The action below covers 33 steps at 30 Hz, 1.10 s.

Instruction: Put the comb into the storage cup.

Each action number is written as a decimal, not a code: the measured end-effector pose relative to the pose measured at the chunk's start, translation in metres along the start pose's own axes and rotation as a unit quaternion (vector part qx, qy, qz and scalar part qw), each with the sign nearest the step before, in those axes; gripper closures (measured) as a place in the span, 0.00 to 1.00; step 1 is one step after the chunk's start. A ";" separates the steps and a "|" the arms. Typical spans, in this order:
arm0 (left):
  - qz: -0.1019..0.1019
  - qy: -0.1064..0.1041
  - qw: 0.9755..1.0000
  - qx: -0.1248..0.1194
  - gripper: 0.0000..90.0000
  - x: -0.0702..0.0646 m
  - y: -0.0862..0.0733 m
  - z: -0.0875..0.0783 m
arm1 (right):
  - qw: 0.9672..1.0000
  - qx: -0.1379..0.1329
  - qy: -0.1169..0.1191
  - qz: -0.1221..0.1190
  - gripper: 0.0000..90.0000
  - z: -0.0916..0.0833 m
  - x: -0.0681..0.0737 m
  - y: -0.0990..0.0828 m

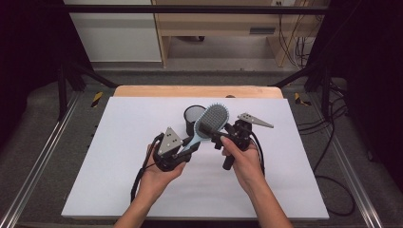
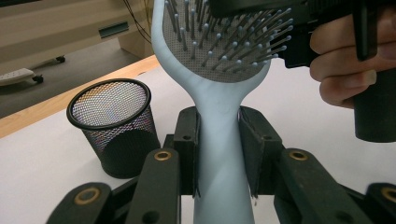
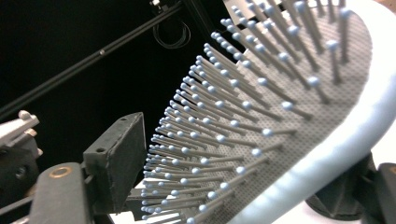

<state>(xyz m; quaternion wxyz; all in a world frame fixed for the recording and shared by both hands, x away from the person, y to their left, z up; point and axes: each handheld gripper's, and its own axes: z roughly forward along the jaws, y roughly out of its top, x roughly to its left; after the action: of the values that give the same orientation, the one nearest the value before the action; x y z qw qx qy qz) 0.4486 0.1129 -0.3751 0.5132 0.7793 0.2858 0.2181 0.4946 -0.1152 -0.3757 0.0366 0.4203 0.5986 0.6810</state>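
A pale blue hairbrush (image 1: 212, 118) with a grey bristle pad is held in the air above the table, its head away from me. My left gripper (image 1: 189, 151) is shut on its handle (image 2: 219, 154), one pad against each side. My right gripper (image 1: 209, 130) comes in from the right and straddles the brush head (image 3: 327, 116). One of its fingers (image 3: 116, 154) stands at the bristle tips and the other is behind the brush's back. I see no firm squeeze on the head. A hand with the right gripper (image 2: 299, 28) shows at the upper right of the left gripper view.
A black mesh cup (image 1: 191, 115) stands upright on the white table sheet (image 1: 142, 180) just behind the brush, seen closer as the mesh cup (image 2: 109, 121). A wooden strip edges the table's far side, with black frame posts and cables around.
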 end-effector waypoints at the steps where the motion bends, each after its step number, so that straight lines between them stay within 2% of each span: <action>1: -0.002 -0.002 1.000 -0.001 0.77 0.001 0.000 0.001 | 1.000 0.000 0.000 -0.001 0.27 0.000 0.000 0.000; 9: 0.001 0.001 1.000 0.009 0.77 0.007 -0.004 0.005 | 1.000 -0.001 0.007 0.007 0.37 0.000 -0.001 0.001; 12: 0.000 0.000 1.000 0.011 0.77 0.011 -0.006 0.007 | 1.000 -0.002 0.009 0.017 0.42 0.000 -0.001 0.000; 14: -0.005 -0.006 1.000 0.010 0.77 0.013 -0.007 0.008 | 1.000 -0.003 0.010 0.012 0.44 0.001 -0.001 0.000; 22: -0.004 -0.007 1.000 0.016 0.77 0.016 -0.011 0.012 | 1.000 -0.009 0.015 0.005 0.53 0.001 0.000 0.000; 33: -0.009 -0.007 1.000 0.019 0.77 0.018 -0.018 0.015 | 1.000 0.004 0.012 -0.005 0.59 0.003 0.005 -0.002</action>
<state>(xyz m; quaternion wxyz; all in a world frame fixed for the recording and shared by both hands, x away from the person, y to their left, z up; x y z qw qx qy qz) 0.4675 0.1198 -0.3965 0.5025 0.7876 0.2935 0.2026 0.4926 -0.1092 -0.3748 0.0315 0.4095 0.6037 0.6833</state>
